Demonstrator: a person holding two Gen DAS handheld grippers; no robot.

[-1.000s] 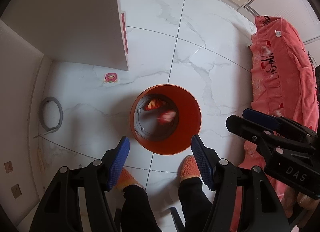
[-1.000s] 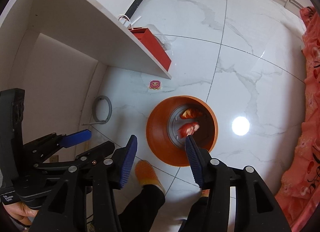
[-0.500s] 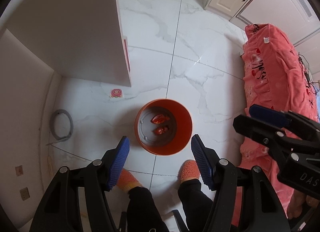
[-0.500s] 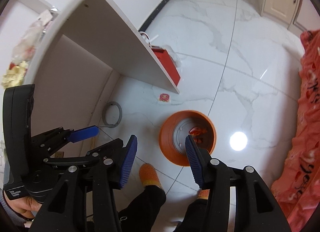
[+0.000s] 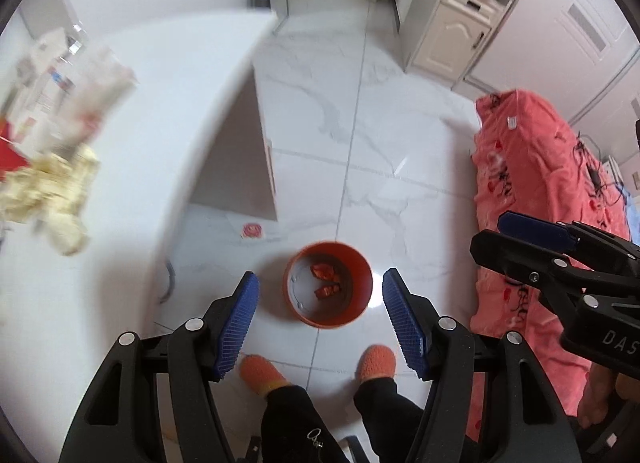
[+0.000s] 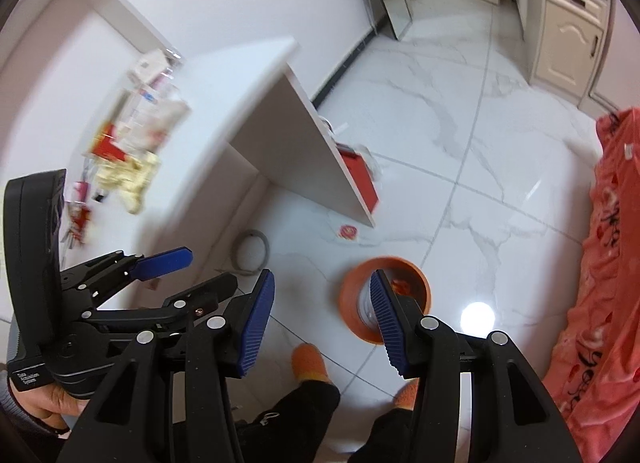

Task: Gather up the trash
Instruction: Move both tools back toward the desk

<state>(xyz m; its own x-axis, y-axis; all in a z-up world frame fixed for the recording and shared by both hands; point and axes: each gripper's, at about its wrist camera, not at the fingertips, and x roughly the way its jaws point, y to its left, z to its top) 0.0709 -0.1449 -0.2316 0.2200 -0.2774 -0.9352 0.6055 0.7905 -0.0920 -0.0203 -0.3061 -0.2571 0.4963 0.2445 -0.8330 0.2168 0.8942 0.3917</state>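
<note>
A: Start at the jaws. What do they carry?

B: Nothing. The left gripper (image 5: 320, 323) stands about half open, its blue pads well apart with only floor and bin seen between them. The right gripper (image 6: 320, 327) is parted a little less, also empty.

A: And the trash?

B: Two red wrappers (image 5: 325, 281) already lie in the orange bin (image 5: 362, 299), which stands on the floor near the person's orange slippers (image 5: 258, 375). More litter sits on the white bench (image 5: 168, 103): a crumpled yellowish wad (image 6: 128, 179), blurred, with clear and red packaging (image 6: 148, 119) behind it. A small red-printed packet (image 6: 347, 233) lies on the floor just beside the bench's end panel.

A: How would that wad handle?

B: My guess is light and soft, paper or tissue. It should crush rather than resist, so a pinch across the bulk of it would do. The clear packaging looks thin and slippery; better taken at a fold or bunched edge. The flat packet on the floor is harder, with little to bite on.

A: The pose?

B: Both grippers point steeply down, side by side, high over the bin, the left one nearer the bench.
</note>
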